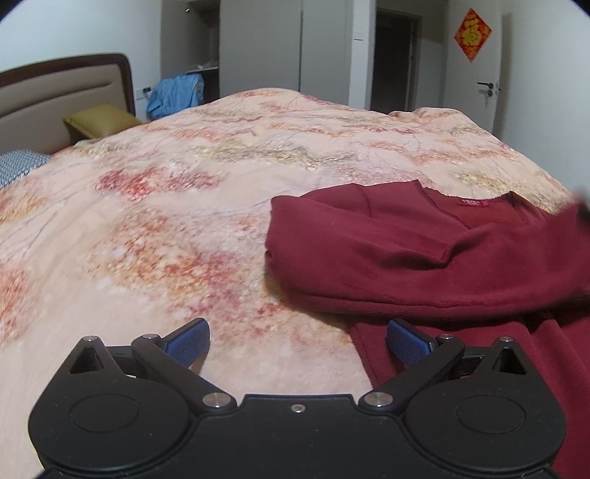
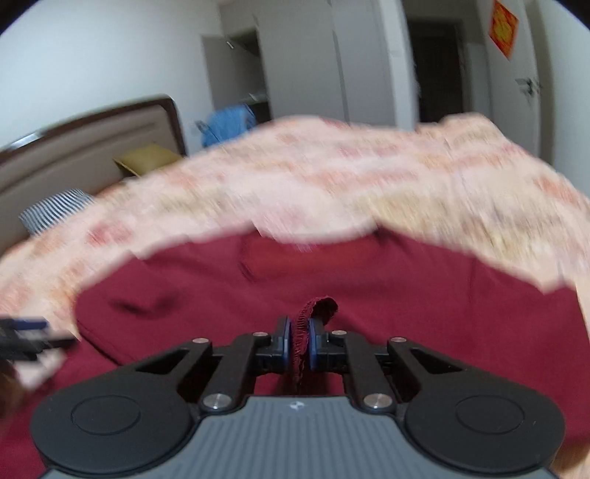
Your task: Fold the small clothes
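Note:
A dark red sweater lies on the floral bedspread, with one sleeve folded across its chest. My left gripper is open and empty, low over the bed at the sweater's left edge, its right pad above the red cloth. In the right wrist view the sweater fills the lower half. My right gripper is shut on a ribbed edge of the sweater, which sticks up between the blue pads. The left gripper shows at the far left of that view. The right view is motion-blurred.
A padded headboard, a yellow pillow and a striped pillow are at the far left. A blue garment hangs by the wardrobe. A door with a red decoration is at the back right.

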Demonstrator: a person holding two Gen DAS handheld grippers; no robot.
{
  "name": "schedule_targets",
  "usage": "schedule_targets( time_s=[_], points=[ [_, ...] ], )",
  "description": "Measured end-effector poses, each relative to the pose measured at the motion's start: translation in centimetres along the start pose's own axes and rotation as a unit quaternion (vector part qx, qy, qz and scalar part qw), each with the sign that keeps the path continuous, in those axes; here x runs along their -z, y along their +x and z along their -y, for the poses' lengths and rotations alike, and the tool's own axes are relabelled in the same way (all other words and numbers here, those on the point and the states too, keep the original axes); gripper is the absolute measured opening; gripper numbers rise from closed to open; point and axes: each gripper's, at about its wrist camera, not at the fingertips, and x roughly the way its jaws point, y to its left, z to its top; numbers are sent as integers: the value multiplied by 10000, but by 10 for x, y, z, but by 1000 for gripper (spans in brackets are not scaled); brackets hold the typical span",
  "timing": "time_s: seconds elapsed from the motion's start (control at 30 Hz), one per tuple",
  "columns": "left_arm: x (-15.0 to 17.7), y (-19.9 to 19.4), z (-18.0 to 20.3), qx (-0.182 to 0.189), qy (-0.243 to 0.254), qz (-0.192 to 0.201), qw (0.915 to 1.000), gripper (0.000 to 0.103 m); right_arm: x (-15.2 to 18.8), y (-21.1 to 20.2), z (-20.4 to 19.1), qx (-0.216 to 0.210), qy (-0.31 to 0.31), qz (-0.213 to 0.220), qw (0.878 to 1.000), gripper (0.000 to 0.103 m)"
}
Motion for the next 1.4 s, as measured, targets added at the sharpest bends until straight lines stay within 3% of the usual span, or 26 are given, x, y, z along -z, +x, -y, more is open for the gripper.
schedule_targets(
  time_s=[0.2, 0.33, 0.4, 0.47, 0.5, 0.57, 0.6, 0.67, 0.7, 0.87, 1.03, 1.2, 1.4],
  points=[
    [-13, 9, 20, -80, 549, 336, 9979, 102, -103, -45, -25, -888, 139, 1095, 9899, 11],
    [-24, 13, 31, -258, 749, 784, 9938, 97, -165, -60, -50, -1263, -101, 1461, 9811, 11],
    [-31, 17, 34, -405, 847, 954, 9910, 89, -183, -65, -62, -1291, -316, 1590, 9783, 11],
    [-39, 21, 34, -518, 861, 1069, 9892, 72, -193, -67, -71, -1263, -501, 1661, 9767, 11],
    [-42, 21, 33, -518, 881, 1132, 9883, 68, -196, -65, -73, -1242, -549, 1666, 9766, 11],
    [-47, 22, 31, -532, 937, 1271, 9860, 44, -199, -65, -74, -1194, -616, 1642, 9772, 11],
    [-49, 22, 30, -569, 972, 1290, 9852, 38, -198, -64, -74, -1140, -664, 1625, 9779, 11],
    [-51, 21, 25, -676, 964, 1268, 9849, 23, -193, -62, -71, -1040, -729, 1568, 9794, 11],
    [-52, 22, 22, -754, 889, 1253, 9852, 21, -190, -59, -68, -1014, -718, 1524, 9805, 11],
    [-51, 36, -4, -909, 331, 741, 9925, 20, -156, -44, -48, -994, -549, 1223, 9860, 11],
    [-39, 41, -5, -973, 423, 511, 9930, 20, -90, -25, -21, -832, -348, 582, 9942, 11],
    [-36, 38, -3, -887, 498, 382, 9941, 27, -21, -11, 11, -571, -91, -137, 9982, 11],
    [-29, 32, -4, -740, 435, 231, 9960, 38, 26, -12, 26, -485, 74, -537, 9974, 11]
  ],
)
